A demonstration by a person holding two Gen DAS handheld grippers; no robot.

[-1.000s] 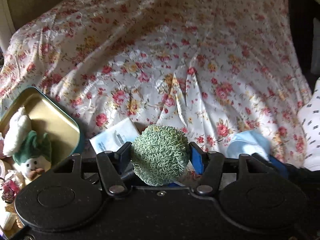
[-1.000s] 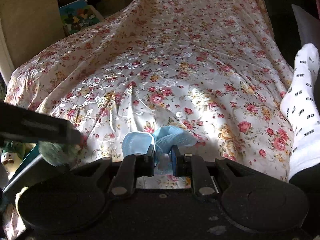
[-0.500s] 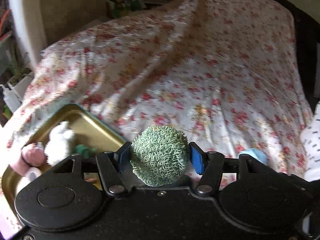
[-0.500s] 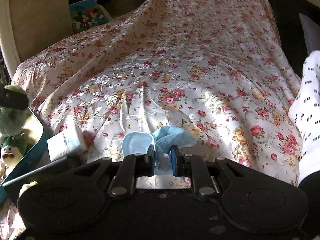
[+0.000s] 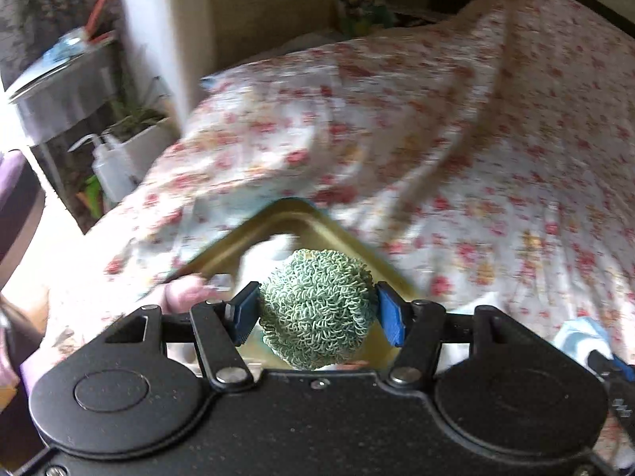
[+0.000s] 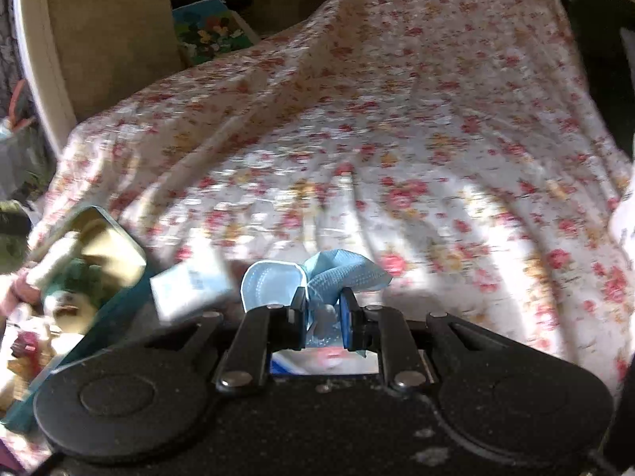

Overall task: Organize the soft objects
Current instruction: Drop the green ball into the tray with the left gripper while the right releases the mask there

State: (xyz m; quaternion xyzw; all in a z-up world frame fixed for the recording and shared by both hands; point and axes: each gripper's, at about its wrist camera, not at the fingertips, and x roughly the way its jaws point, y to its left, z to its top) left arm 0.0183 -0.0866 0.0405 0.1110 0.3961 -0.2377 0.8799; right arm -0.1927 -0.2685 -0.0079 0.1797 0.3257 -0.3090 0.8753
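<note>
Green ball [image 5: 317, 309] in L tongs [image 5: 318, 311] now over tin [image 5: 357, 238]

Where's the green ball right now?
Left wrist view, centre: the green ball is gripped in the left tool, over the gold tin on the floral sheet.

Clamped between the blue pads of the left gripper [image 5: 317, 311]: a green curly-textured ball [image 5: 316, 308], held above a gold-lined tin [image 5: 278, 222] on a floral bedspread [image 5: 456, 139]. At lower right, a glimpse of pale blue fabric [image 5: 581, 335].
</note>
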